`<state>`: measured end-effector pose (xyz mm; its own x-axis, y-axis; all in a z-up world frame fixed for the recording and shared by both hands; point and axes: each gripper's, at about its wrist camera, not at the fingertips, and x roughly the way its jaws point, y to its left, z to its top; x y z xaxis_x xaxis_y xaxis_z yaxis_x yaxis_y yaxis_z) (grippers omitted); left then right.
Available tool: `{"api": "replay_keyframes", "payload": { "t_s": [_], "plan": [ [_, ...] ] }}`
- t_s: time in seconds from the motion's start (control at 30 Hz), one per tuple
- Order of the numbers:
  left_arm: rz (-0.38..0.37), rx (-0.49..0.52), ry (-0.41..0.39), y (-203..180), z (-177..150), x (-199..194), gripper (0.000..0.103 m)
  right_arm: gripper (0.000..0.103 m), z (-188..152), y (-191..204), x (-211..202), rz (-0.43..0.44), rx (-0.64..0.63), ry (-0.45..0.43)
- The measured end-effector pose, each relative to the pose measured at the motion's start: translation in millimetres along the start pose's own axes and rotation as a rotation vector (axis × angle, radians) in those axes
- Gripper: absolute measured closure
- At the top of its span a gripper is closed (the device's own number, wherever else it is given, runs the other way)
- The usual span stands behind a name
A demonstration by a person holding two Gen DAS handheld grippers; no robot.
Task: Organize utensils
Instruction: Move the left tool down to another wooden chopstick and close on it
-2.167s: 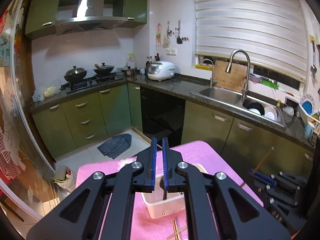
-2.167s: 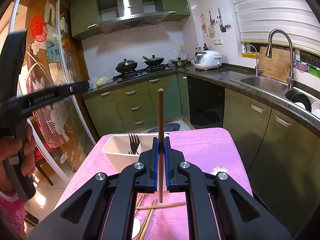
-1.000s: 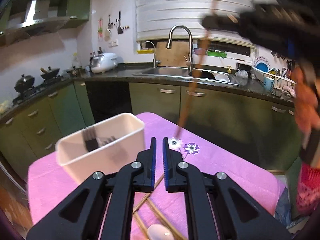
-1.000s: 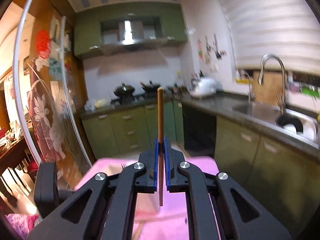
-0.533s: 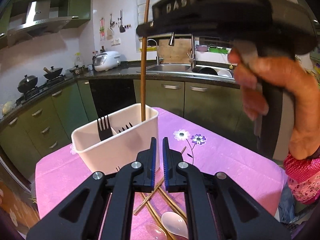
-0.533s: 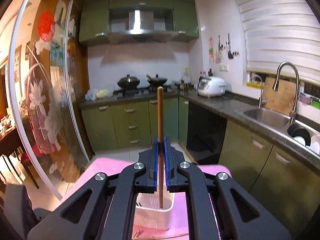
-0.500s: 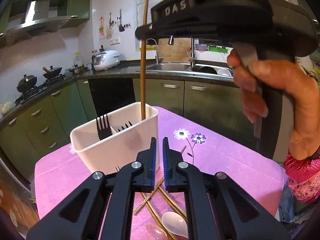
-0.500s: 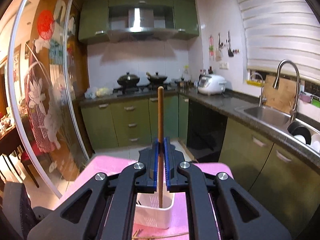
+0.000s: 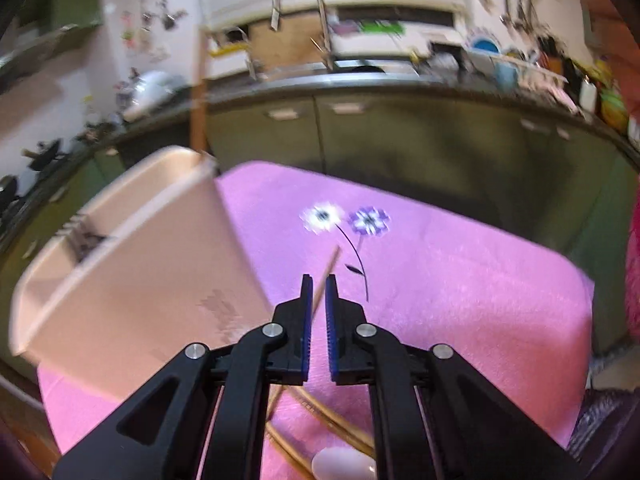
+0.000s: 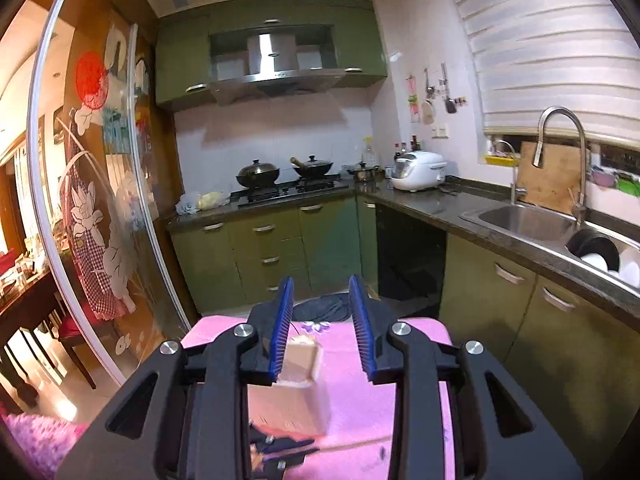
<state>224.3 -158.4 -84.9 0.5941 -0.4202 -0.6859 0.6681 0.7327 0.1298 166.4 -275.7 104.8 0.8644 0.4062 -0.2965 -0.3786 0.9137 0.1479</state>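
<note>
In the left wrist view, the white utensil holder (image 9: 132, 272) sits at the left of the pink-covered counter (image 9: 460, 280), and a chopstick (image 9: 198, 92) now stands upright in its far corner; half a second earlier the right hand-held gripper was still pinching it above the bin. The left hand-held gripper (image 9: 316, 308) has swung down, its jaws nearly pressed together around a loose chopstick (image 9: 326, 276) lying on the cloth, though contact is unclear. Further right, the right hand-held gripper (image 10: 320, 332) is spread and empty above the holder (image 10: 300, 384). One chopstick appears delivered; more chopsticks and a spoon (image 9: 344, 464) remain.
</note>
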Motion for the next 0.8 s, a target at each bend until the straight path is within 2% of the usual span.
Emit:
{"api": "replay_keyframes", "payload": {
  "t_s": [0.2, 0.27, 0.4, 0.43, 0.5, 0.8],
  "plan": [
    [-0.063, 0.053, 0.084, -2.0, -2.7, 40.9, 0.097, 0.073, -27.4, -39.5, -30.9, -0.015, 0.065, 0.028],
    [-0.071, 0.056, 0.106, -2.6, -3.3, 52.6, 0.097, 0.067, -37.0, -49.6, -37.1, -0.019, 0.086, 0.039],
    [-0.05, 0.058, 0.138, -1.3, -4.4, 67.4, 0.095, 0.067, -50.4, -65.4, -42.9, -0.016, 0.112, 0.059],
    [-0.04, 0.054, 0.141, -0.3, -3.8, 69.1, 0.086, 0.067, -51.8, -66.8, -42.1, -0.016, 0.113, 0.064],
    [-0.034, 0.052, 0.14, 0.5, -4.0, 70.1, 0.077, 0.067, -54.7, -69.6, -40.9, -0.01, 0.118, 0.074],
    [-0.003, 0.095, 0.192, -4.6, -5.8, 84.8, 0.077, 0.067, -55.5, -63.1, -31.4, -0.001, 0.124, 0.094]
  ]
}}
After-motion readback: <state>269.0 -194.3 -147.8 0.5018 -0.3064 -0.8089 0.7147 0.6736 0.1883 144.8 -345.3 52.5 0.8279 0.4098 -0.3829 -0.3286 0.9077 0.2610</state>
